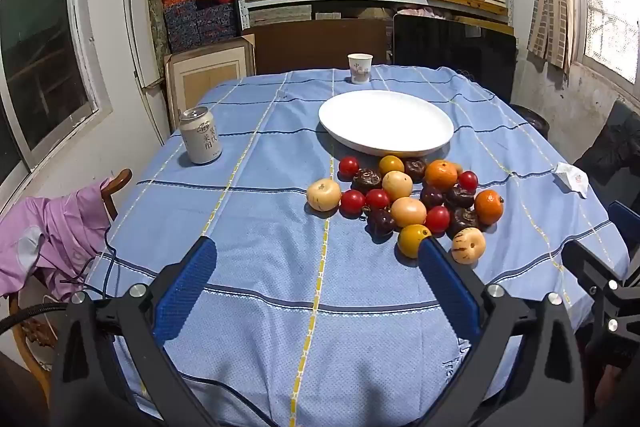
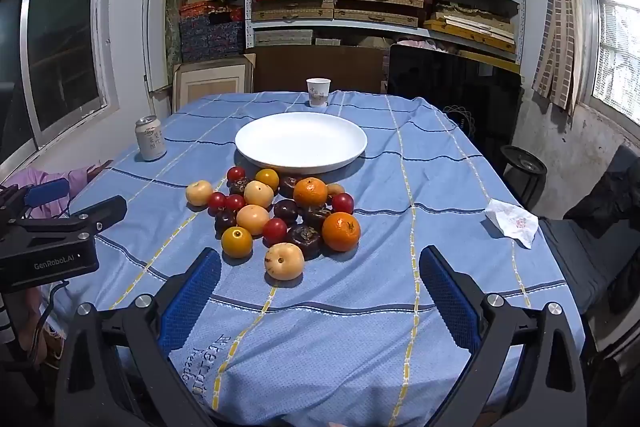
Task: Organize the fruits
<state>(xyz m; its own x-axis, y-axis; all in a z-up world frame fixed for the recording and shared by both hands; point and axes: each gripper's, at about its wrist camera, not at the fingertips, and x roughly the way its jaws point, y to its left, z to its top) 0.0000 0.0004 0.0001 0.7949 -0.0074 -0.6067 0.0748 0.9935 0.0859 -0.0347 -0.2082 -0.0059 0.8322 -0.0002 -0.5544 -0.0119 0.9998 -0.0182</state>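
In the left wrist view, the left gripper (image 1: 316, 263) is hanging low in the frame with its ribbed blue pads (image 1: 184, 291) spread wide apart and nothing between them, over the woven blue cloth (image 1: 256, 267). The fruits (image 1: 404, 203) are lying in a loose heap right of centre, just below the plate (image 1: 440, 139), which is sitting bare, white, smooth and shallow in the upper middle. The heap is mixing glossy red cherry tomatoes, pale cream rounds, dimpled oranges, yellow globes and dark wrinkled pieces, possibly dried persimmons, though the lens is leaving that unclear. A can (image 1: 200, 135) is standing at centre left, a paper cup (image 1: 360, 68) near the far table edge, and a crumpled tissue (image 1: 572, 179) at the right. In the right wrist view, the right gripper (image 2: 320, 271) is likewise showing its fingers parted and empty at the bottom, with a cream fruit (image 2: 284, 261) lying nearest, just above the gap and left of centre. The work seems to be only starting: nothing is on the plate yet. The next move is probably calling for one gripper to be lowering around a single outer fruit, closing gently since the smooth round skins are likely to roll or slip, and lifting it clear without nudging its touching neighbours.
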